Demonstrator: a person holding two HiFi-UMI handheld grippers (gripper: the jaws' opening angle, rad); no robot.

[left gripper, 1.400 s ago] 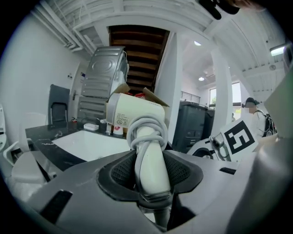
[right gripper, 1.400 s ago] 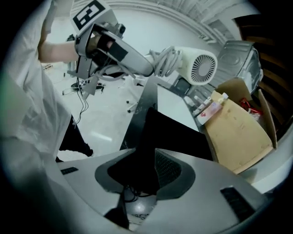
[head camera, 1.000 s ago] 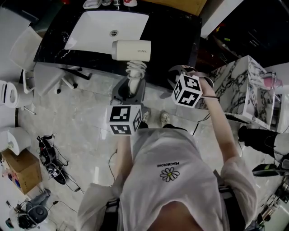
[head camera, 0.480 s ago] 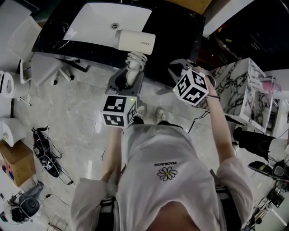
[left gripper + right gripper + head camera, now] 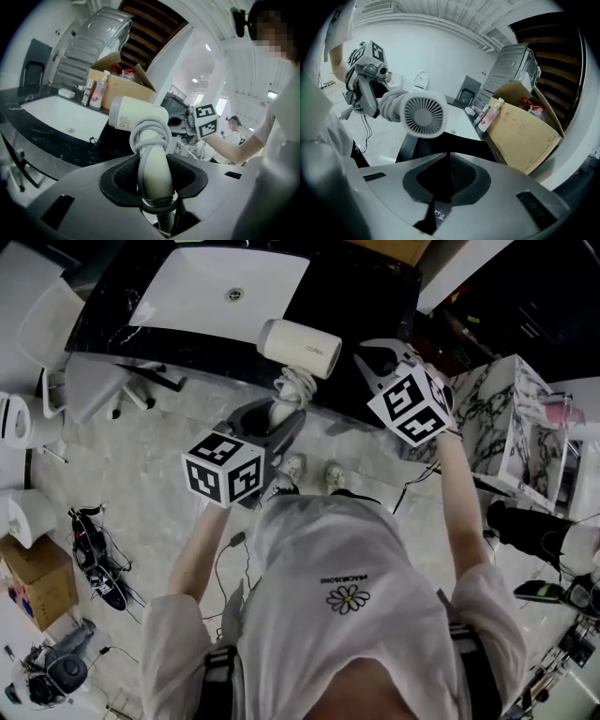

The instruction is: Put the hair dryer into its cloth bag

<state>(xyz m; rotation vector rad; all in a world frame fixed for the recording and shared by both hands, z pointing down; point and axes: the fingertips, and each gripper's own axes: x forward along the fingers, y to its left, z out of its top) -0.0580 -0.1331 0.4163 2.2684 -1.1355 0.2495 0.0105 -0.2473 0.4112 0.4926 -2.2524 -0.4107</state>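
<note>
As the head view looks down, the dryer [image 5: 300,348] hangs over the counter [image 5: 361,296] edge, near the sink [image 5: 202,292]. Left gripper view: left gripper [image 5: 154,187] clamps its handle [image 5: 153,164]. Right gripper view: right gripper [image 5: 445,183], jaws just been closing, now together, empty.

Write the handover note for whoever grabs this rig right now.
Left gripper: shut on the handle of the hair dryer, with the cord wound round it. The dryer is held in the air near the front edge of the black counter.
Right gripper: shut. Its jaws have just been closing and nothing shows between them. It is raised beside the dryer's barrel.
Cloth bag: in none of the views.
Done: dryer in hand.
Left: find the bag, open it, put the dryer in.
</note>
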